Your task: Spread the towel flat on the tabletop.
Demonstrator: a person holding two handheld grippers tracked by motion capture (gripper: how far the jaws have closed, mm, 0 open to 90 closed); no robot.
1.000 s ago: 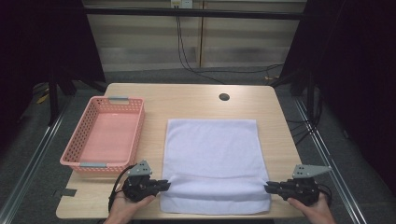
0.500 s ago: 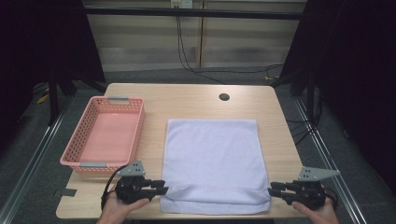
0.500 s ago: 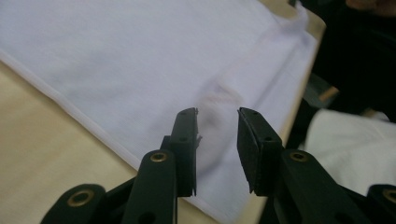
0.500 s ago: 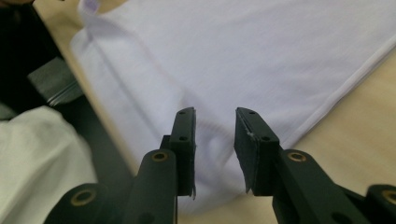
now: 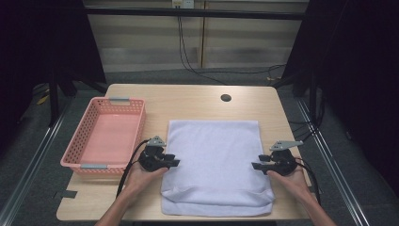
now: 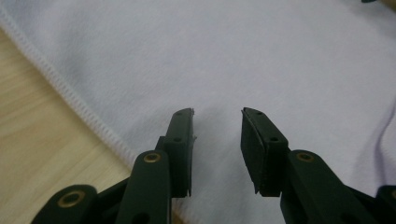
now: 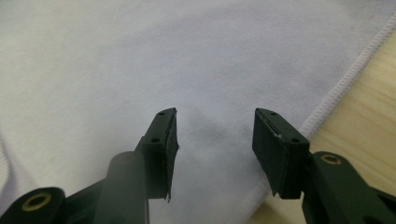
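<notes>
Both hand-held grippers have left the near corners of the white towel [image 5: 214, 165] and now sit further up, at its side edges about midway along; left hand-held gripper [image 5: 175, 162] at the left hem, right hand-held gripper [image 5: 256, 165] at the right hem. Jaws of both have just been opening; in the left gripper view the left hand-held gripper [image 6: 216, 116] stands apart over bare cloth with nothing pinched; same for the right hand-held gripper [image 7: 215, 114] in the right gripper view, its gap wider. Towel lies flat on the counter [image 5: 188, 101], right of the pink basket [image 5: 82, 146]; the near end shows a doubled band [image 5: 216, 198], which reads as one fold laid down and released. Judgement: first fold done; hands are placing for a fresh grasp at the side hems, likely for the next fold; basket holds nothing so far.
</notes>
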